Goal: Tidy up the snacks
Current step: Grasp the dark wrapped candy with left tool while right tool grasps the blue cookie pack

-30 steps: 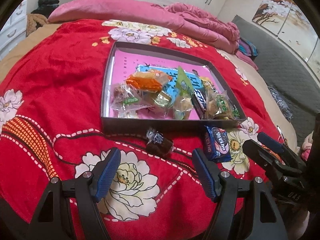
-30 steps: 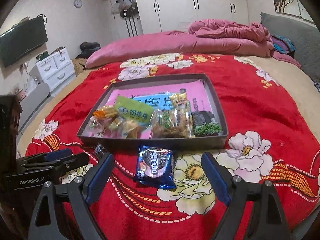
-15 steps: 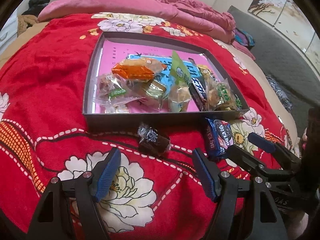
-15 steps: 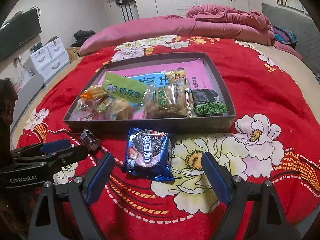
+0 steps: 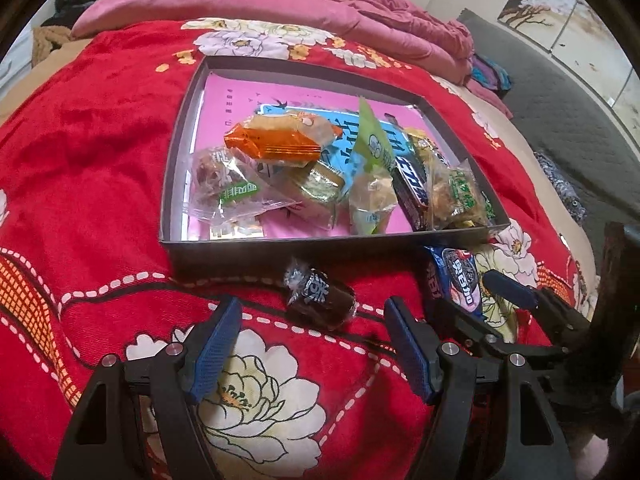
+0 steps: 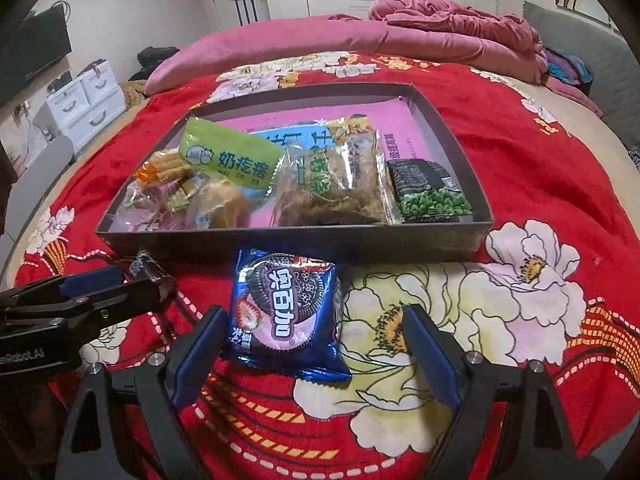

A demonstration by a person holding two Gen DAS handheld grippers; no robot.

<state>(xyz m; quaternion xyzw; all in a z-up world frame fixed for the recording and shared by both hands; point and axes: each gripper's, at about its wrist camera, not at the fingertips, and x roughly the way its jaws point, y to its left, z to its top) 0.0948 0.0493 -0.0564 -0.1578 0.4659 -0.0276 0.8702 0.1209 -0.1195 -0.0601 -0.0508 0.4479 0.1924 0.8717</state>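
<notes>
A shallow dark box (image 5: 256, 246) (image 6: 280, 240) lies on the red flowered bedspread and holds several wrapped snacks. Just in front of its near wall lie two loose snacks: a small dark wrapped cake (image 5: 320, 298) (image 6: 150, 270) and a blue cookie packet (image 6: 282, 312) (image 5: 456, 280). My left gripper (image 5: 314, 344) stands open, low over the spread, with the dark cake a little ahead of its fingertips. My right gripper (image 6: 316, 344) is open too, and the near end of the blue packet lies between its fingers, untouched. Each gripper shows at the edge of the other's view.
A pink quilt (image 6: 400, 36) is bunched at the bed's far end. A white drawer unit (image 6: 86, 100) and a wall television (image 6: 36, 52) stand to the left of the bed. A grey padded surface (image 5: 560, 128) runs along the right side.
Both grippers have sunk and come closer to the loose snacks. The blue packet now reaches between the right fingers, and the dark cake lies nearer the left fingertips. Jaw openings look unchanged.
</notes>
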